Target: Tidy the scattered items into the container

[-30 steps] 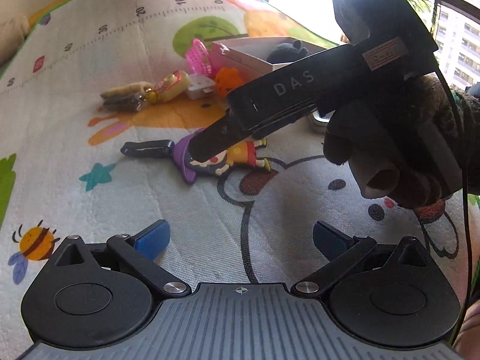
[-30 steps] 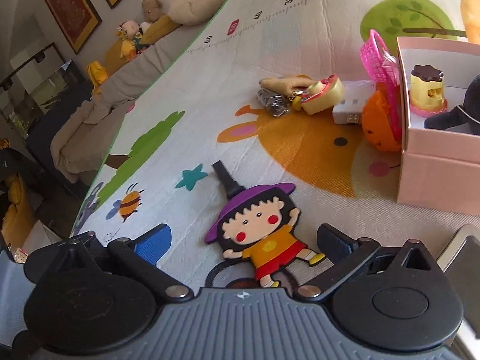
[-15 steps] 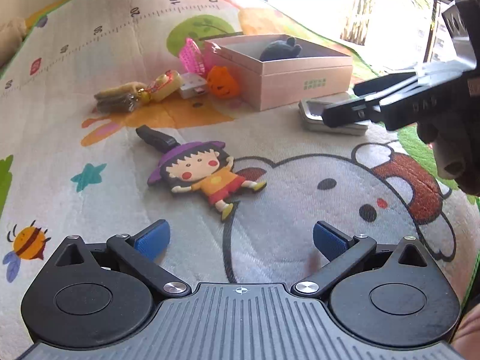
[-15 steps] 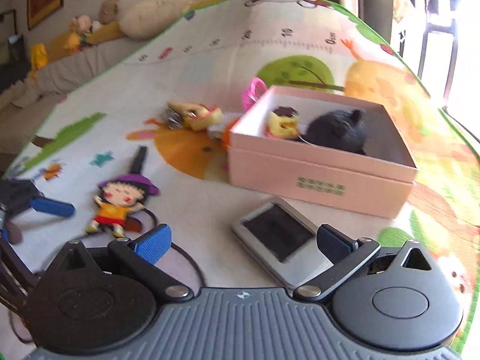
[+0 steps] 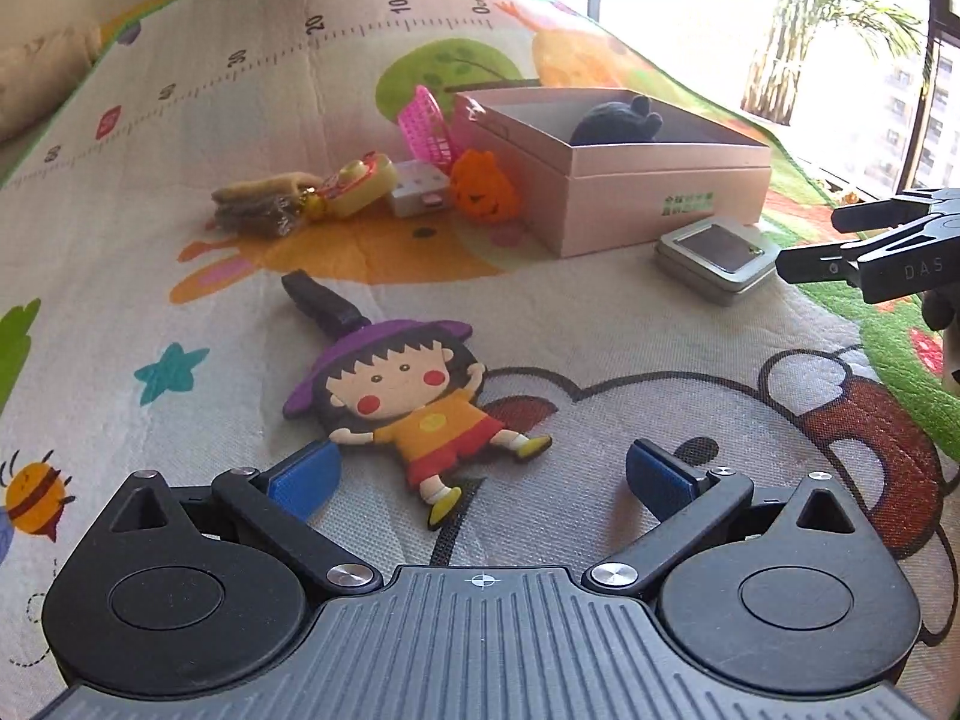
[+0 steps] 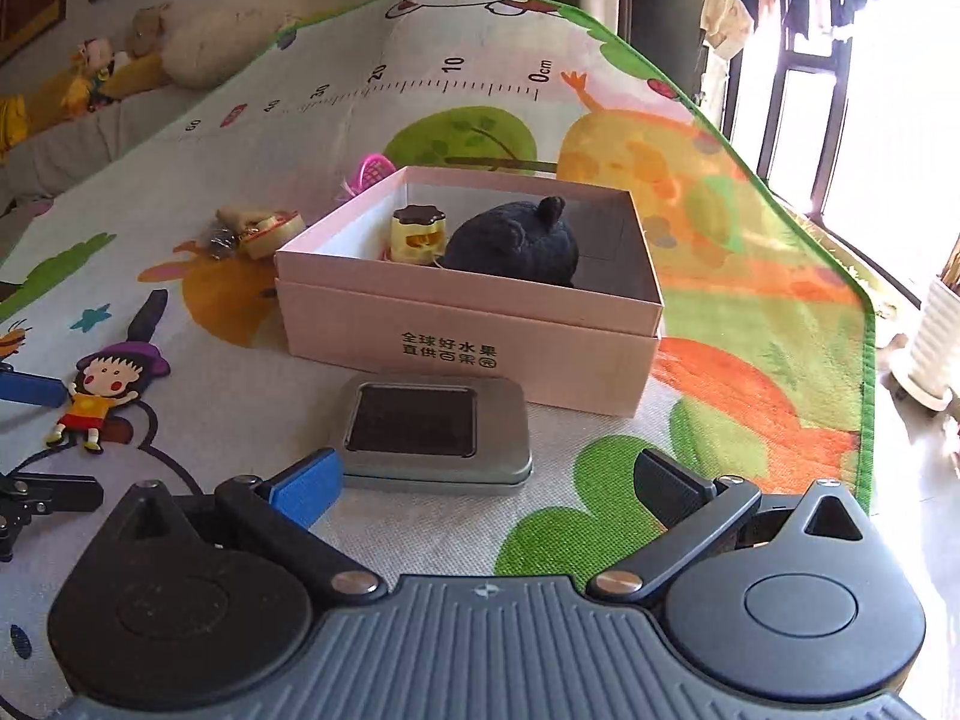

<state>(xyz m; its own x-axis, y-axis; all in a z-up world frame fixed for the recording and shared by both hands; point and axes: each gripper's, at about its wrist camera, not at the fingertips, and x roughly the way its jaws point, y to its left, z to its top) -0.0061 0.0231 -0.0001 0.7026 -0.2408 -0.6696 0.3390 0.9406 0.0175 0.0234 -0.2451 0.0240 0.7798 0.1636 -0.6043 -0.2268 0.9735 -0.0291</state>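
On the printed play mat (image 6: 360,120), your pink cardboard box (image 6: 474,324) holds a dark plush (image 6: 510,243) and a yellow pudding toy (image 6: 418,234). Your left gripper (image 5: 480,474) and right gripper (image 6: 486,480) both gape empty; the flat rubber doll (image 5: 396,390) lies before the left, the metal tin (image 6: 435,432) before the right.

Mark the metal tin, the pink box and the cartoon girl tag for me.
metal tin (image 6: 437,427): right wrist view, dark lid window.
pink box (image 6: 468,339): right wrist view, front wall by the print.
cartoon girl tag (image 5: 399,384): left wrist view, the face.
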